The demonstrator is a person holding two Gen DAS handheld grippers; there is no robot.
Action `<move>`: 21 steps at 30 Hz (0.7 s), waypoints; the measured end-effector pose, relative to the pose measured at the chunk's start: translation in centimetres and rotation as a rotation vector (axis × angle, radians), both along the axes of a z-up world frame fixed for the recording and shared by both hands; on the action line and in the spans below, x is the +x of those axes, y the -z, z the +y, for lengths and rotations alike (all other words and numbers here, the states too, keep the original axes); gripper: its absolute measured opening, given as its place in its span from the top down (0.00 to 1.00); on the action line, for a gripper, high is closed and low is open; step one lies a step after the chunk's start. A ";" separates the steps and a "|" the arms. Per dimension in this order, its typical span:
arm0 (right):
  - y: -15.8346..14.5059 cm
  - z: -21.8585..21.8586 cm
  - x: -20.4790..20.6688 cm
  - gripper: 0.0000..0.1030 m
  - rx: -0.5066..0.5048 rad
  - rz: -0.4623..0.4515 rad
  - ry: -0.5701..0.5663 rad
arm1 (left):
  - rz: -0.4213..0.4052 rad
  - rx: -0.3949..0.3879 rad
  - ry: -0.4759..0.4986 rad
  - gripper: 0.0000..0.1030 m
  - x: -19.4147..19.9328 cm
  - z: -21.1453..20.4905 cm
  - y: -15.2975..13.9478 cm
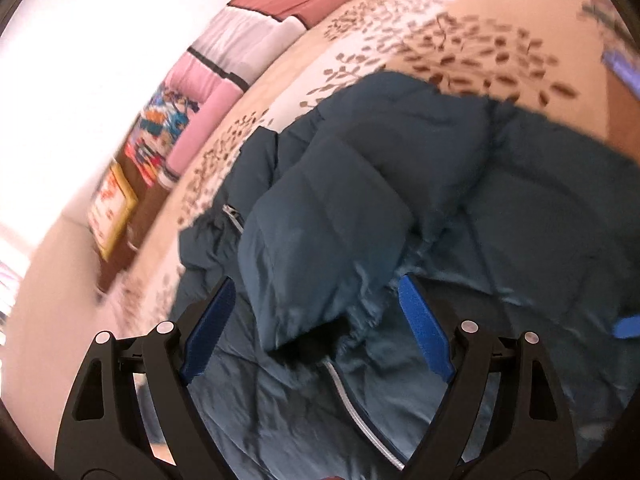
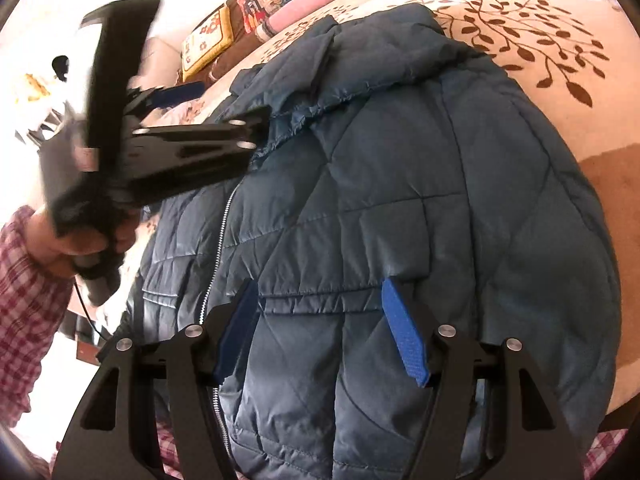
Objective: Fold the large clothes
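A dark teal quilted jacket (image 2: 400, 200) lies spread on a cream bedspread with brown leaves (image 2: 520, 32), its silver zip (image 2: 218, 248) running down the left. In the left wrist view a sleeve (image 1: 328, 220) lies folded across the jacket body (image 1: 540, 220), its cuff (image 1: 316, 344) between the fingers. My left gripper (image 1: 318, 320) is open around that sleeve, the blue pads clear of it. The picture is blurred. In the right wrist view the left gripper (image 2: 232, 108) is over the jacket's upper left. My right gripper (image 2: 320, 324) is open above the quilted front, near a gathered seam (image 2: 312, 304).
Pink, white and rust pillows (image 1: 248, 40) and patterned cushions (image 2: 208, 36) line the far side of the bed. A hand (image 2: 76, 240) with a red checked sleeve (image 2: 24, 288) holds the left gripper. A brown patch of the spread (image 2: 612, 176) lies to the right.
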State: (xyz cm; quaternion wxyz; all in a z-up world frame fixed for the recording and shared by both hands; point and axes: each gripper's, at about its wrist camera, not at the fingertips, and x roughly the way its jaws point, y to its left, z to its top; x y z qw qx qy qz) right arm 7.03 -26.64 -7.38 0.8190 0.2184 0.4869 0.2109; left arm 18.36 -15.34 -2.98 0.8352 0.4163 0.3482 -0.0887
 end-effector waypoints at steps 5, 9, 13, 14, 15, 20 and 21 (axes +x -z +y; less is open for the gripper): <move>0.3 -0.6 -0.1 0.38 0.032 0.019 0.003 | 0.018 -0.043 -0.097 0.49 2.2 0.7 0.2; 0.3 -0.7 -0.2 0.38 0.023 0.019 0.002 | 0.098 -0.244 -0.240 0.88 3.8 4.1 -0.9; 0.3 -0.7 -0.2 0.38 0.003 0.020 0.003 | 0.102 -0.514 -0.395 0.96 4.1 9.8 -3.1; 0.3 -0.7 -0.2 0.38 -0.006 0.019 0.003 | 0.089 -0.554 -0.436 0.97 3.9 11.5 -3.6; 0.2 -0.3 0.0 0.38 -0.012 0.020 0.004 | 0.080 -0.576 -0.466 0.97 3.8 12.6 -3.6; 0.2 0.4 0.1 0.37 -0.041 0.019 0.001 | 0.087 -0.668 -0.638 0.97 2.7 19.6 -2.6; 0.3 0.8 0.2 0.36 -0.050 0.019 0.000 | 0.091 -0.664 -0.662 0.97 2.6 20.3 -2.0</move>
